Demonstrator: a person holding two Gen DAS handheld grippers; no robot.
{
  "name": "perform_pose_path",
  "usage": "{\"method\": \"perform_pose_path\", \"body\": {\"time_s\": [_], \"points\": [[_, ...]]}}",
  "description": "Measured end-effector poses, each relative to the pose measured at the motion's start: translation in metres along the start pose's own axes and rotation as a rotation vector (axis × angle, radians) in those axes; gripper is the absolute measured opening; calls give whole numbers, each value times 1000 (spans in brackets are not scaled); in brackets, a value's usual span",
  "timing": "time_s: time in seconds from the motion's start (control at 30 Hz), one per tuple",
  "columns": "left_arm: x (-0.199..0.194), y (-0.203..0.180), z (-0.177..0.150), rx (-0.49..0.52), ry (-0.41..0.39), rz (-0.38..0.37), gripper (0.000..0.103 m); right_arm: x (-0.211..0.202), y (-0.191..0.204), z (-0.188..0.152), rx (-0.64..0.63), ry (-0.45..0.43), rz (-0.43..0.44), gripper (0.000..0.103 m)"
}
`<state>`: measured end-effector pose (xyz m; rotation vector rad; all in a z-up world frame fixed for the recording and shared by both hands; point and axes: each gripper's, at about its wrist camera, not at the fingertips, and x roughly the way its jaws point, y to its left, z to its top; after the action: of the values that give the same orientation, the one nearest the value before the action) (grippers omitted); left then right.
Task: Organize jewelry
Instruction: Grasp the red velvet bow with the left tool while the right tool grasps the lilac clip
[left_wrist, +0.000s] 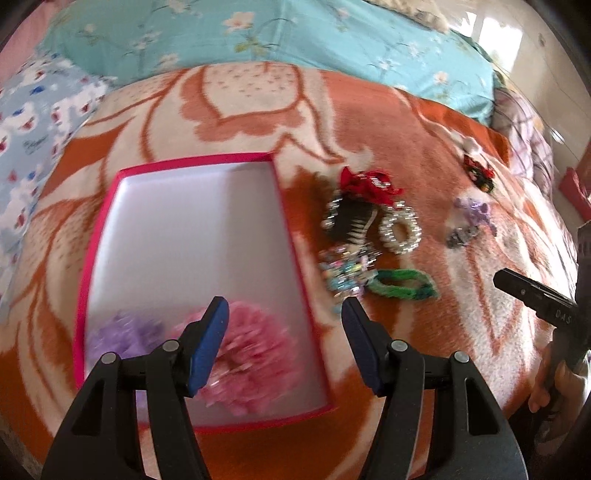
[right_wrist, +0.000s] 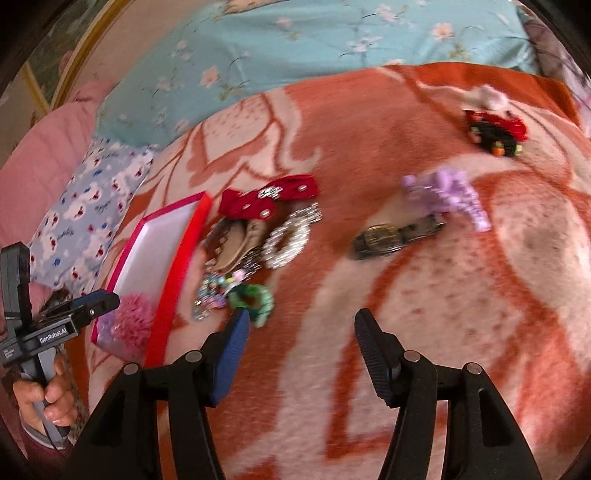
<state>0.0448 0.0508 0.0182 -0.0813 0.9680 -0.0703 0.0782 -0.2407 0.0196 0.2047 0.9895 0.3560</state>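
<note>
Lying in one pink box (left_wrist: 96, 236), two pompoms (left_wrist: 255, 354), both grippers (left_wrist: 284, 347) (right_wrist: 301, 354) spread empty, one green bracelet (left_wrist: 402, 284), one watch (right_wrist: 391, 236).

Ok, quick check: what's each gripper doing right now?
Left gripper: open, empty, above the pink-rimmed white box.
Right gripper: open, empty.

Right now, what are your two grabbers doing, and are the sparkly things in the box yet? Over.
Left gripper open, empty, over pink box. Right gripper open, empty. Two pom-poms boxed; jewelry pile beside box. Nothing blocking.
</note>
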Motion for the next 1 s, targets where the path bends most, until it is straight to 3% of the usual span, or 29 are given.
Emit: {"method": "perform_pose_path", "body": {"time_s": [0.27, 0.5, 0.73, 1.0], "points": [[22, -41, 32, 135, -2, -23, 78, -14, -28, 20, 27, -49, -58, 61], [52, -62, 77, 210, 4, -44, 78, -8, -50, 53, 9, -53, -145, 61], [104, -81, 113, 272, 68, -95, 78, 22, -63, 80, -48, -11, -205, 61], [163, -99, 131, 350, 156, -44, 77, 49, -81, 85, -22, 29, -222, 60]]}}
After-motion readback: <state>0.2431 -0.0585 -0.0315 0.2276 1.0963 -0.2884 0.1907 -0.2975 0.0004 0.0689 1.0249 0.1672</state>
